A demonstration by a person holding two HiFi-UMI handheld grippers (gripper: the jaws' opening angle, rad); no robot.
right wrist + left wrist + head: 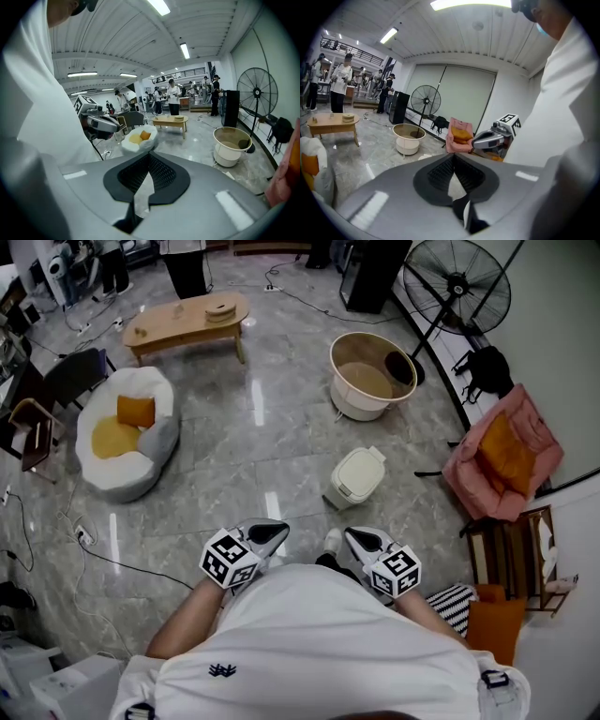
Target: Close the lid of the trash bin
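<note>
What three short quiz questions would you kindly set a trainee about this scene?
1. Which thing stands beyond the trash bin in the head view? A. round tub B. ladder C. bicycle
2. True or false: the left gripper and the right gripper are both shut, empty and apart from the trash bin.
3. Fill in: the cushion on the white beanbag is ____.
Key: 1 A; 2 true; 3 orange.
</note>
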